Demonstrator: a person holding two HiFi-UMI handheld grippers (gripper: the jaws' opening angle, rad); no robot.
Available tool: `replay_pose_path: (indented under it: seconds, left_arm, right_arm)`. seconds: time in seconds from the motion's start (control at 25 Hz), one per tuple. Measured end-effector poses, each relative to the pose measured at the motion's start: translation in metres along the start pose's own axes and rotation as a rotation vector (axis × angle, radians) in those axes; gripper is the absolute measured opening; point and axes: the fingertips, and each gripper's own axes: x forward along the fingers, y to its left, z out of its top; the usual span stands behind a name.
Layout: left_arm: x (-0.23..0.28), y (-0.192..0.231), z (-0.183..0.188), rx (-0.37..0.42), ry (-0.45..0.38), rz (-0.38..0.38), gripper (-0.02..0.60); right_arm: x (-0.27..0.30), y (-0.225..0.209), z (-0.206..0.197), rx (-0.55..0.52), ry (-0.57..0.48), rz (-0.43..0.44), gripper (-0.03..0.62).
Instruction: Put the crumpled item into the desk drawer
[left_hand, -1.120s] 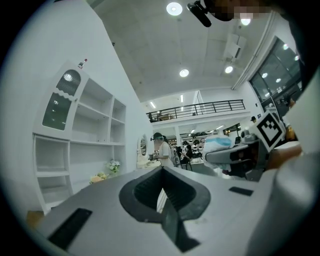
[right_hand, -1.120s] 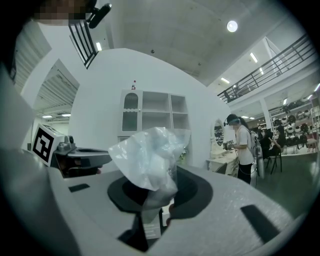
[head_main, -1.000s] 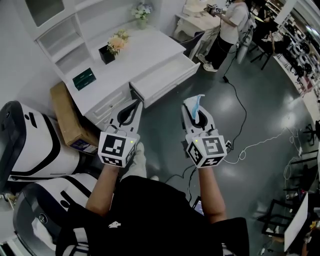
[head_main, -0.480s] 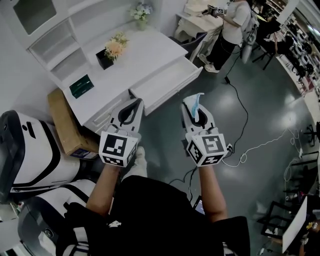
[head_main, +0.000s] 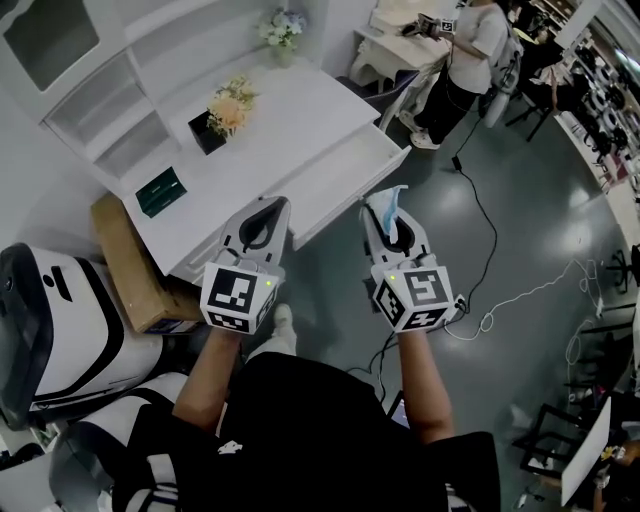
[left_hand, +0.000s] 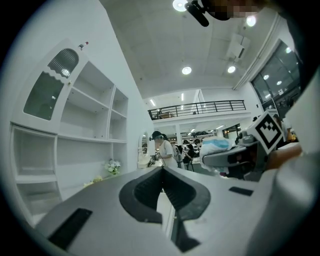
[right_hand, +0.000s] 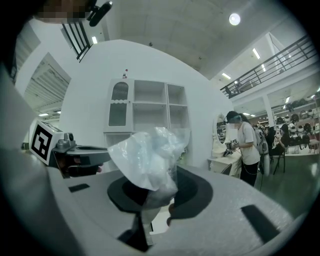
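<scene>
Overhead, looking steeply down, a person holds two grippers out over a grey floor (head_main: 520, 200), in front of a white desk (head_main: 300, 100).

The right gripper (head_main: 384, 207) is clamped on the crumpled item (head_main: 390, 197), a pale blue and white wad of thin plastic that sticks up past the jaw tips. The item is held in the air over the floor, near the front panel of the desk drawer (head_main: 345, 170) but not over it. The one drawer stands pulled out, and its white inside shows. The left gripper (head_main: 271, 204) has its jaws closed together with nothing between them. Its tips point at the near left corner of the drawer, just beside the desk front.

Around the desk:
- Two flower arrangements stand on top. The peach flowers (head_main: 230, 97) are in a dark pot near the middle. The pale flowers (head_main: 279, 24) are at the back edge.
- One dark green box (head_main: 160, 190) lies on the desktop to the left.
- One white shelf unit (head_main: 95, 110) rises behind the desktop.
- One cardboard box (head_main: 125, 255) leans beside the desk's left end.
- Two large white and black machines (head_main: 55, 320) sit at the lower left.
- One white cable (head_main: 520, 290) trails across the floor to the right.
- One other person (head_main: 470, 50) stands well apart at the far side.
</scene>
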Motion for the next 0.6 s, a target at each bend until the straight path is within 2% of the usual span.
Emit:
replay_pose_path:
  seconds: [0.6]
  left_arm:
    - [0.066, 0.085, -0.012, -0.024, 0.014, -0.042, 0.006]
  right_arm:
    - [0.107, -0.008, 0.004, 0.009, 0.033, -0.029, 0.086]
